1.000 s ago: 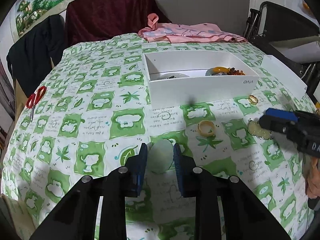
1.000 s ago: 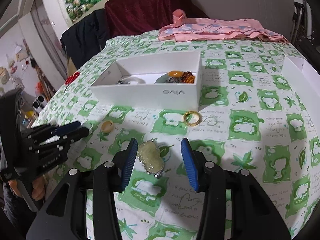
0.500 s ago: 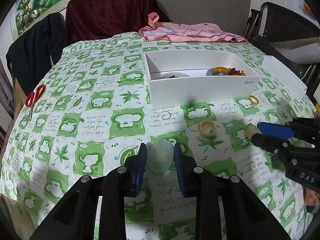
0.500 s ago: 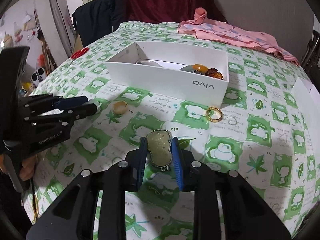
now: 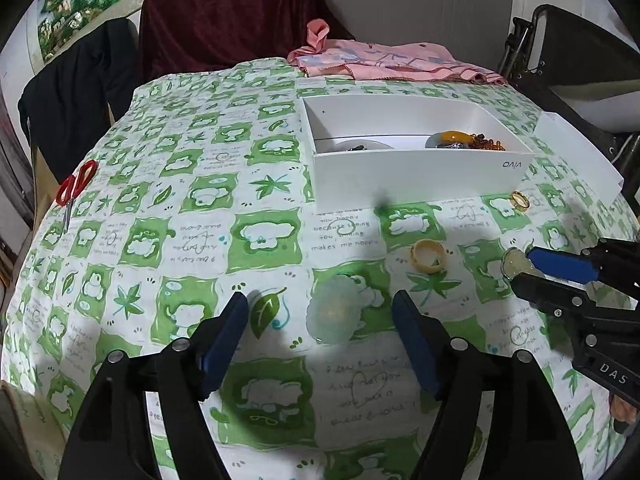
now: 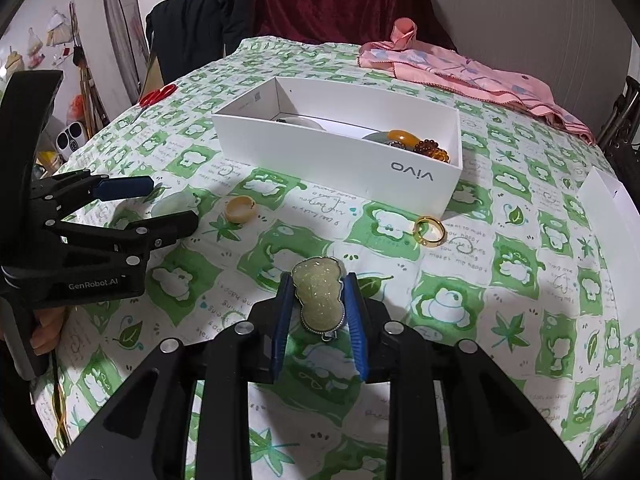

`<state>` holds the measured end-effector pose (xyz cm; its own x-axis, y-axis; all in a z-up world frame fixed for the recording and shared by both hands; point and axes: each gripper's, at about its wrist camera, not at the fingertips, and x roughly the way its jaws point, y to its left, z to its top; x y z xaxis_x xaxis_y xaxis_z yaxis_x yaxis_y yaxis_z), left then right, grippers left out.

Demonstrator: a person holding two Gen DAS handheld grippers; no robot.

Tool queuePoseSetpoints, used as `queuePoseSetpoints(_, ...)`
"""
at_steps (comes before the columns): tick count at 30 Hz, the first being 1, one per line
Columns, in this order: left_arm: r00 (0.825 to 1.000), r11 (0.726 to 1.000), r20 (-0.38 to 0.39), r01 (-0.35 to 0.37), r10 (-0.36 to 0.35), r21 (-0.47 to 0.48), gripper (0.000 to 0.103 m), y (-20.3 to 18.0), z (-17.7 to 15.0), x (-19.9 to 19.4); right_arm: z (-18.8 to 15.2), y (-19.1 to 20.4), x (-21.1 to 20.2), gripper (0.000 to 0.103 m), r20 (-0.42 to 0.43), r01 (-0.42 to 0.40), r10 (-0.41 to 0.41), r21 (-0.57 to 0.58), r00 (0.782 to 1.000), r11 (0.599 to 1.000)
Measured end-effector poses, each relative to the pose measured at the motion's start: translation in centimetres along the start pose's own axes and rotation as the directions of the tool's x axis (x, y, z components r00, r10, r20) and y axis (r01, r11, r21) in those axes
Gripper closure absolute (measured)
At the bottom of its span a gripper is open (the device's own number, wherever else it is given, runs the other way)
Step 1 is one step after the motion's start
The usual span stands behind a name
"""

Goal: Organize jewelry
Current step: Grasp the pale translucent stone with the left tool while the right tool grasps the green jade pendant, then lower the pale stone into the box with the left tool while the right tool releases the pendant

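Pale-yellow jade pendant (image 6: 319, 300) is clamped in my right tongs (image 6: 319, 308), just above the green-checked cloth (image 6: 460, 280). My left tongs (image 5: 320, 336) are opening, pads clear of the pale-green disc (image 5: 332, 314) lying between them. Two rings (image 6: 429, 229) lie before the white box (image 6: 348, 168).

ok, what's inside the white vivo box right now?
In the white cardboard vivo box: an amber-orange oval stone, dark reddish-brown beads beside it, and a pale rounded piece at the other end. The near wall hides the box floor and whatever lies low.
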<state>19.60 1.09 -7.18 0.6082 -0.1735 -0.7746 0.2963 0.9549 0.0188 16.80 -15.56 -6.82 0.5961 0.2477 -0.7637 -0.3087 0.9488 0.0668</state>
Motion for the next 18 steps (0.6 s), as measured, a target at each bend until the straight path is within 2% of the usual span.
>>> queuePoseSetpoints(2,1.0,1.0,0.004,0.005,-0.005,0.006,0.032,-0.1,0.0,-0.1,0.0,0.0,0.0,0.078,0.0,0.0,0.0,0.0,1.0,1.0)
queuePoseSetpoints(5,0.999,0.997,0.018,0.039,-0.041,0.065,0.064,-1.2,-0.1,-0.5,0.0,0.0,0.0,0.078,0.002,0.001,-0.001,-0.001,1.0,1.0)
queuePoseSetpoints(7,0.998,0.993,0.022,0.06,-0.063,0.102,0.077,-2.0,-0.3,-0.7,0.0,-0.1,0.0,0.078,0.004,-0.003,0.003,0.002,1.0,1.0)
queuePoseSetpoints(18,0.997,0.996,0.06,0.039,-0.043,0.077,0.077,-1.6,-0.3,-1.4,0.2,-1.8,-1.3,0.078,0.075,-0.045,0.039,0.087,0.996,0.995)
